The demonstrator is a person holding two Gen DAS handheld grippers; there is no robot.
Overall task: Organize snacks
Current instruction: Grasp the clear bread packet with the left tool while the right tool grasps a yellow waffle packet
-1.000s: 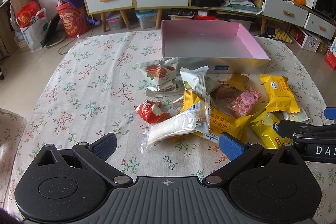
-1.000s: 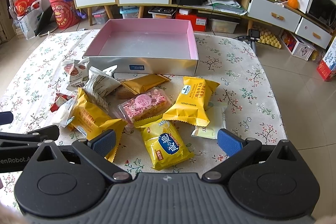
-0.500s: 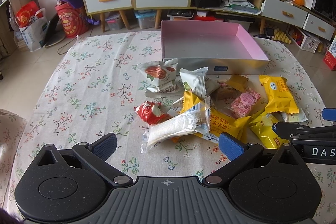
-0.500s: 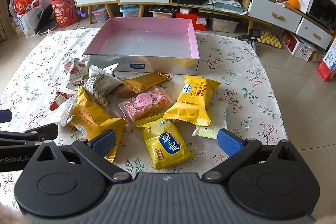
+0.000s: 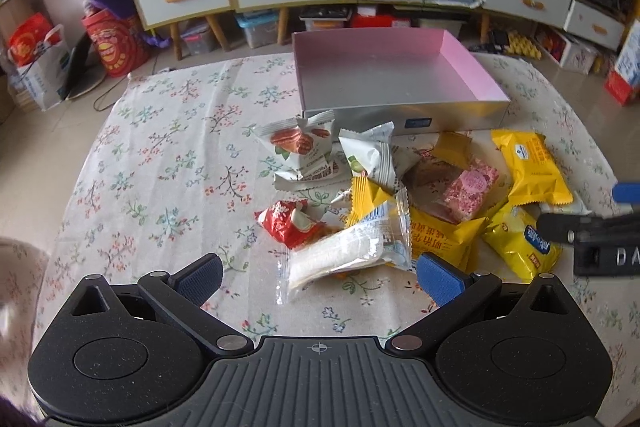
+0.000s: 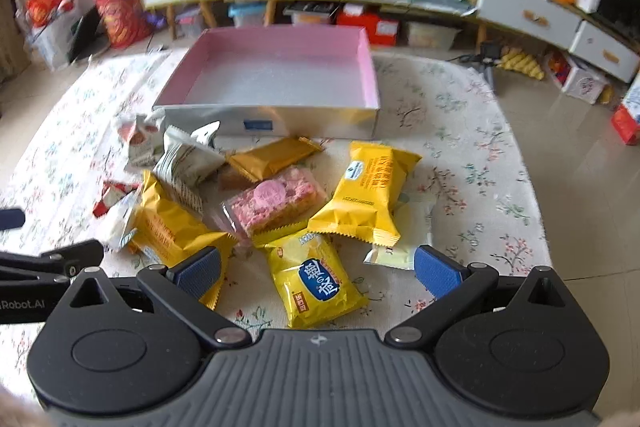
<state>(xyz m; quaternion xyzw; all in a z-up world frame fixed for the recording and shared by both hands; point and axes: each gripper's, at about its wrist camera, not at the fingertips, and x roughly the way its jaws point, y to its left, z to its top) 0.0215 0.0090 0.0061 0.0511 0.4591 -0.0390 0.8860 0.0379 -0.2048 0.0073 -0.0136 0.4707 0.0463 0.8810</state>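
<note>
Seemingly unstarted, with the pink box empty and snacks heaped before it, both left tongs and right tongs are held spread, best closed across the blue-labelled yellow packet at its middle.

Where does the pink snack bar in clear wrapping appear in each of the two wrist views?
Left wrist view: the pink snack bar lies right of centre, among the yellow packets.
Right wrist view: it lies near the middle, ahead of the open jaws.
Shared landmark: the pink box behind the pile.
</note>
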